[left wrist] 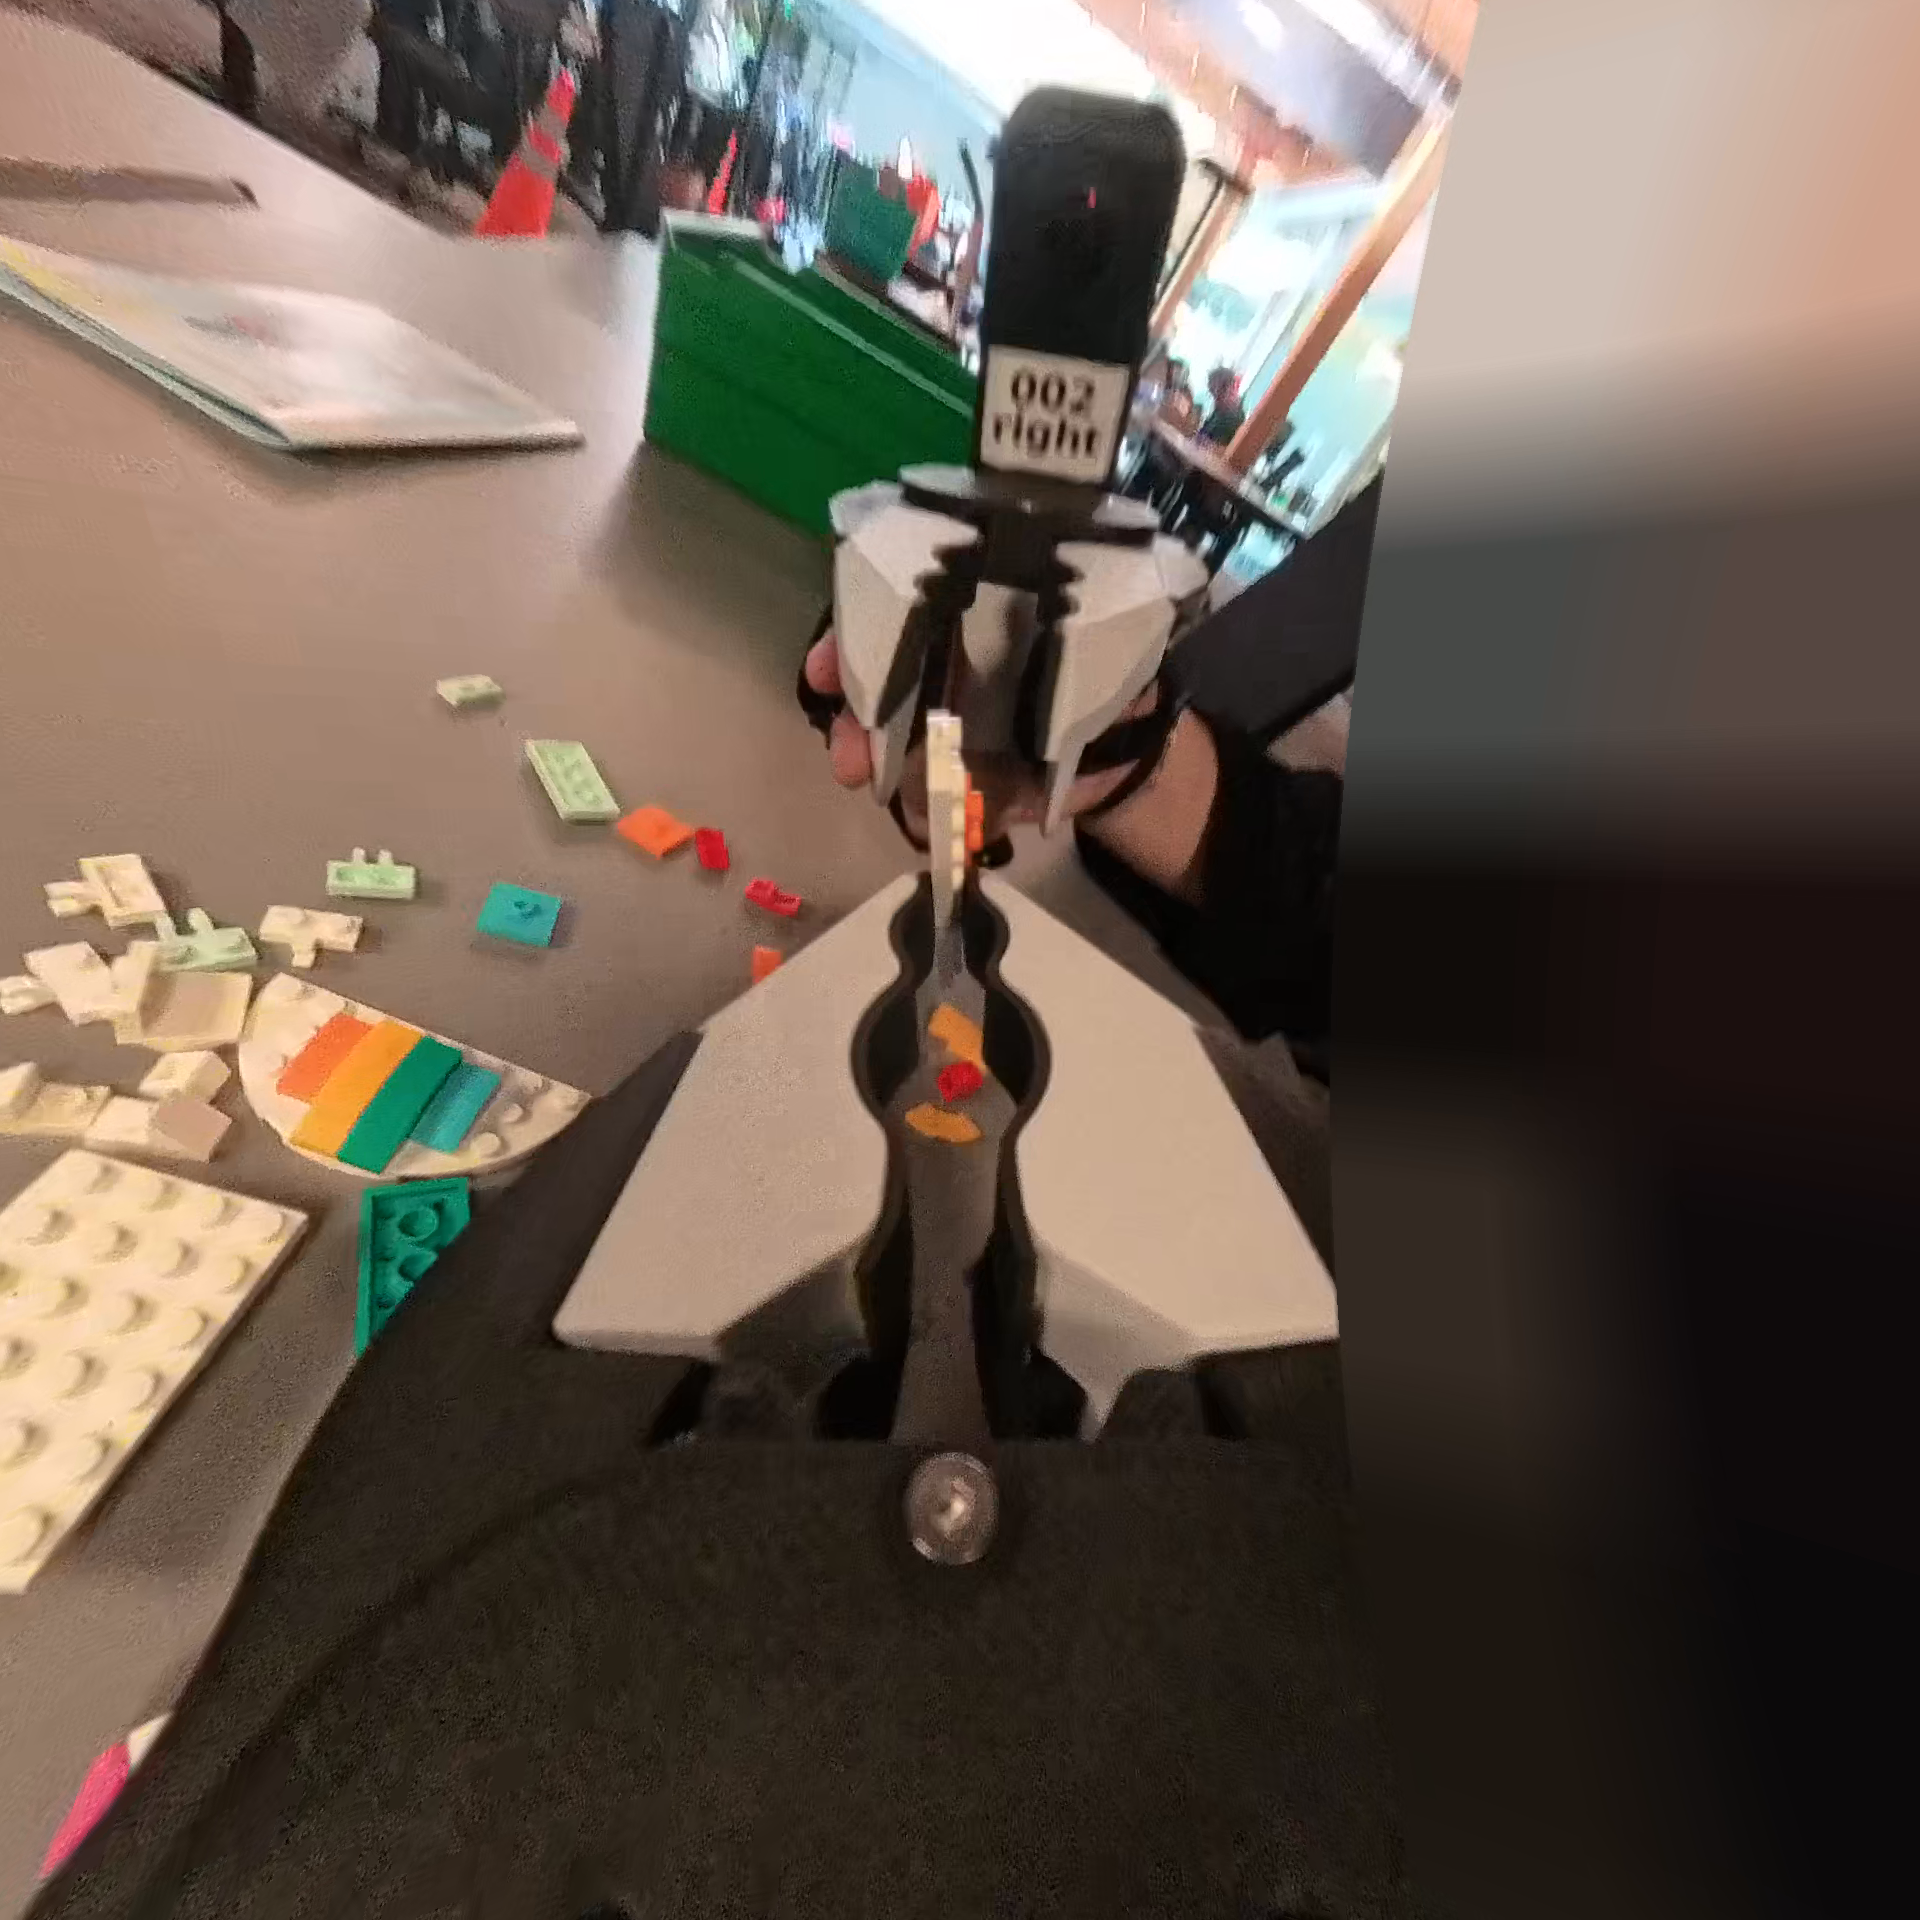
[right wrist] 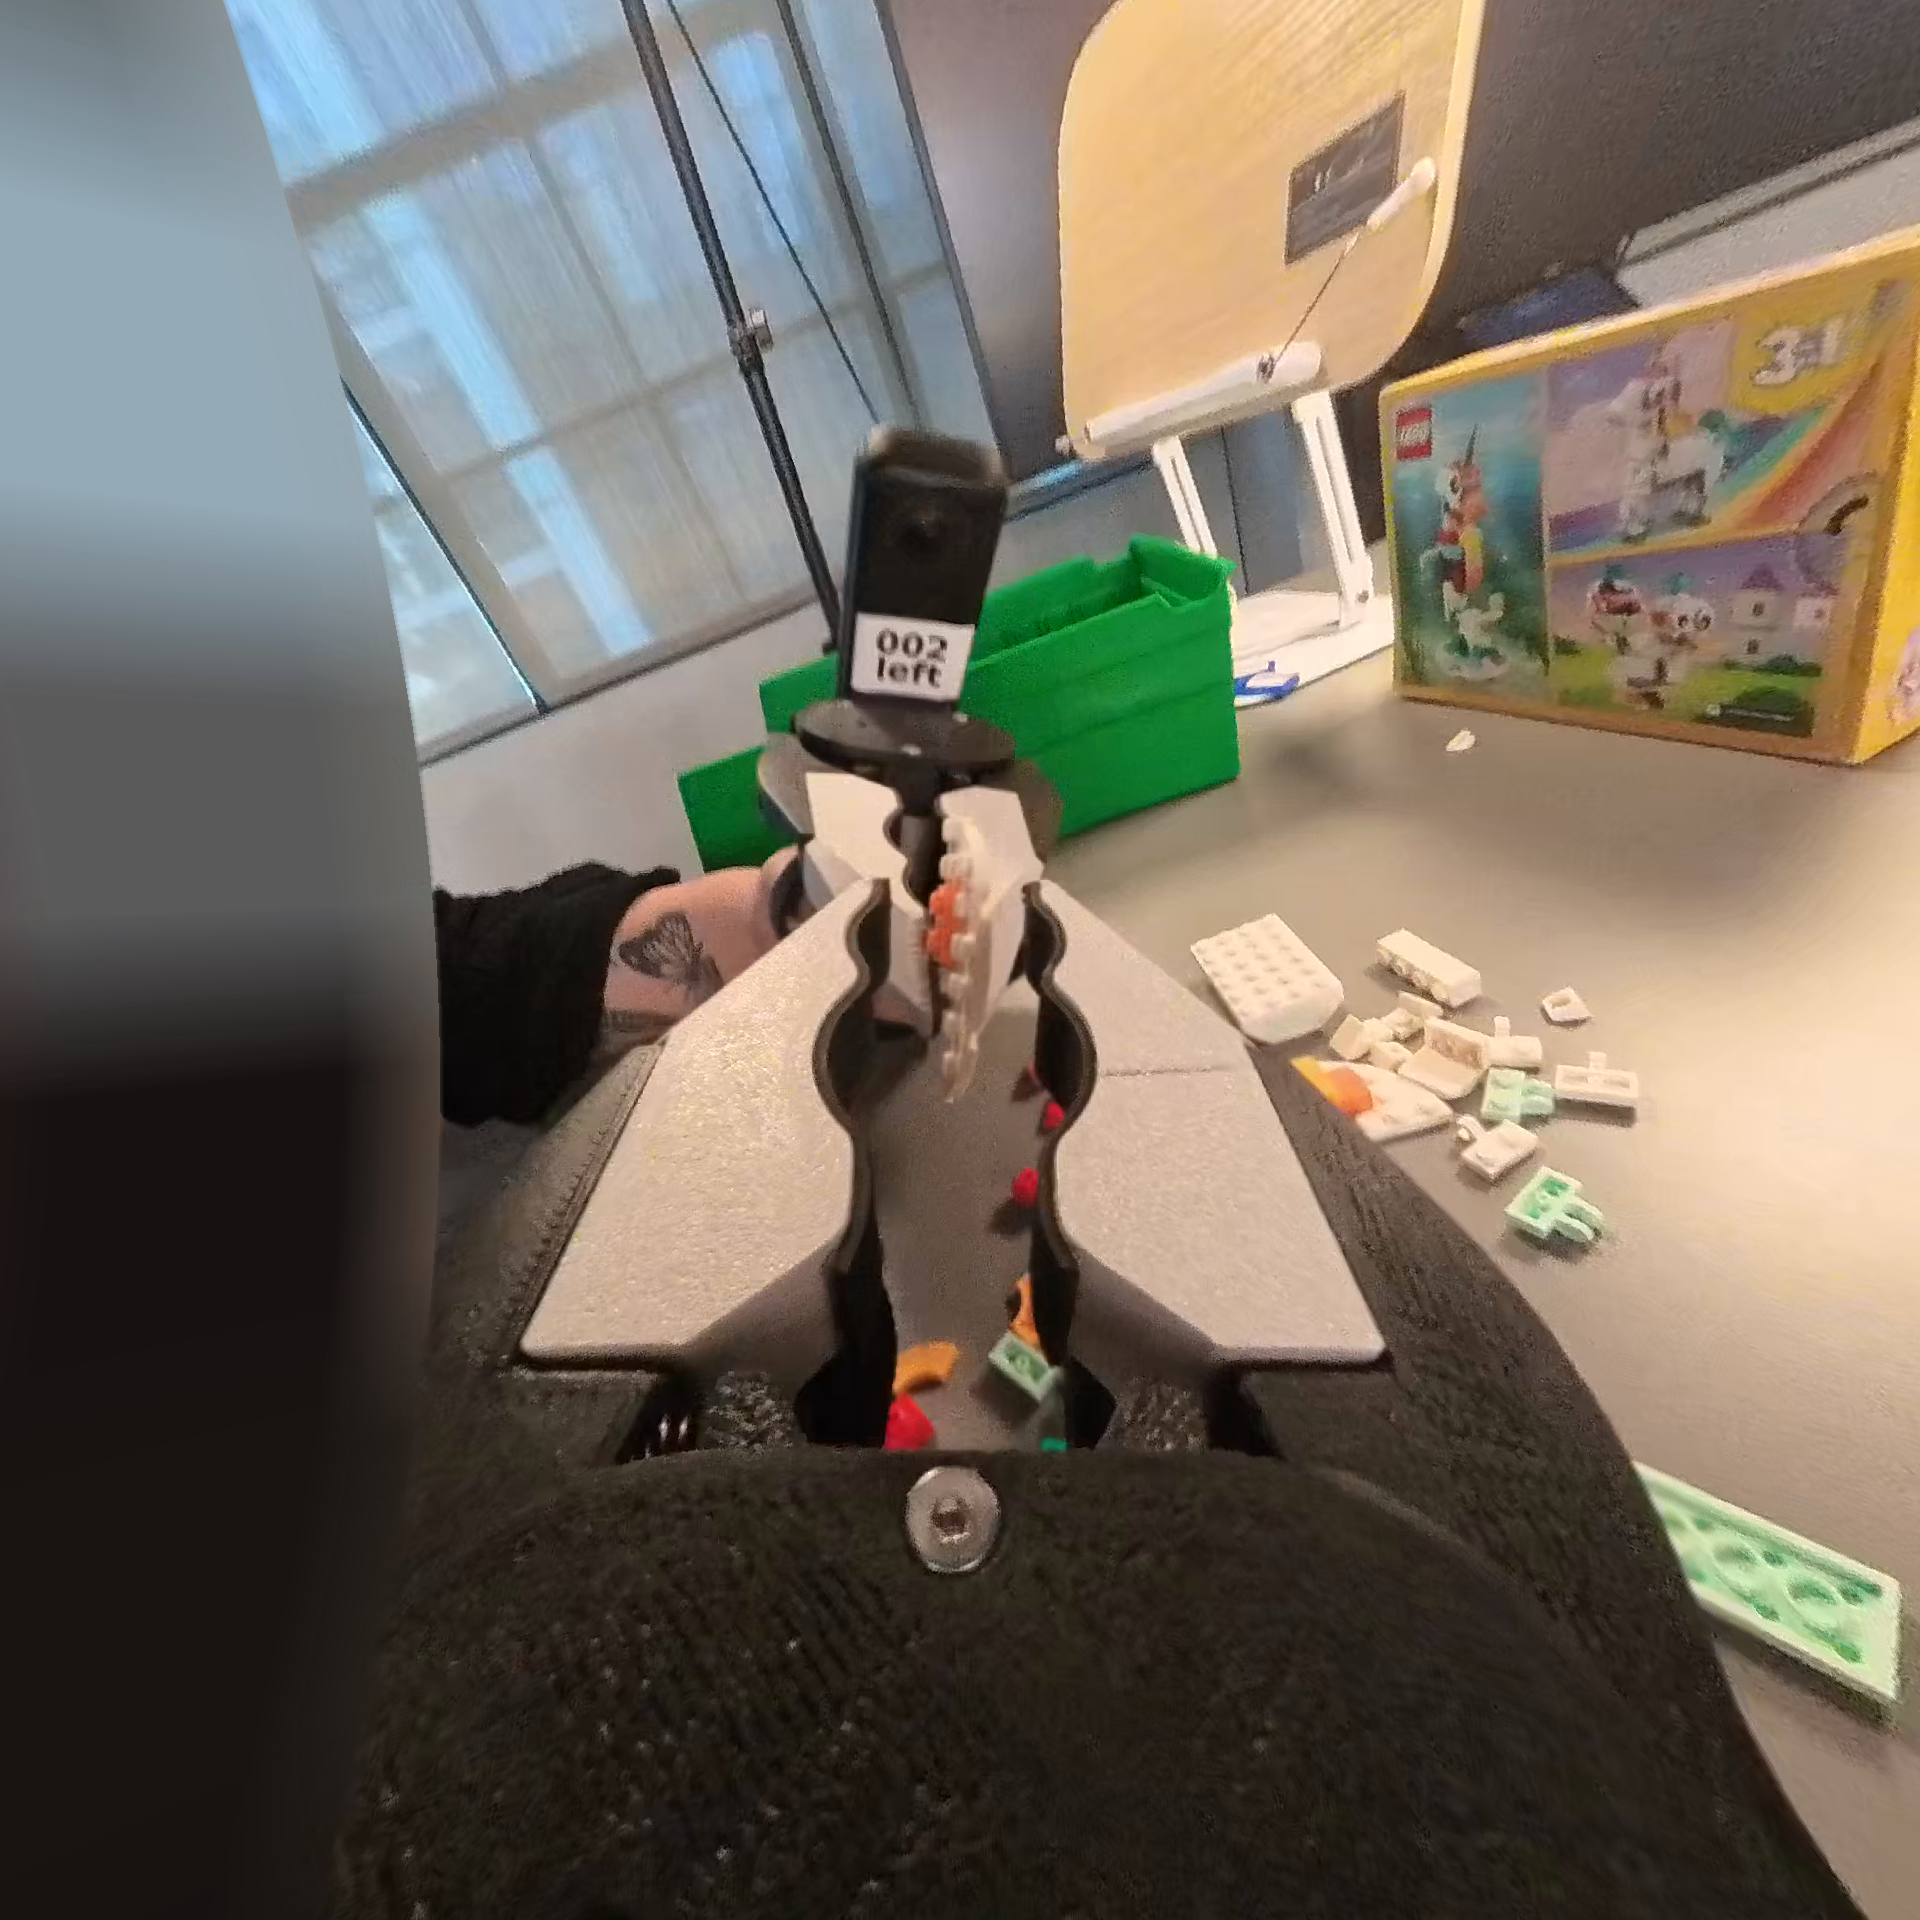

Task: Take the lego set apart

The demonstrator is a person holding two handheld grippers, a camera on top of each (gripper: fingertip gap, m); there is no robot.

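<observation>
Right gripper with grey wavy fingers parted around a white studded lego plate with orange pieces, left gripper clamped on that plate opposite, loose white and mint lego pieces scattered on grey table, green plastic bin behind, yellow lego box at the far right.

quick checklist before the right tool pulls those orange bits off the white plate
1. Left tool shut on the white plate, which stands edge-on: ok.
2. Right tool open, one finger on either side of the plate: ok.
3. Right tool's fingers level with the orange pieces: cannot tell, depth is unclear in both views.
4. Orange pieces off the plate: not ok, they are attached to one face.
5. Landing spot: ok, the table lies below, with only small red and orange bits there.
</observation>
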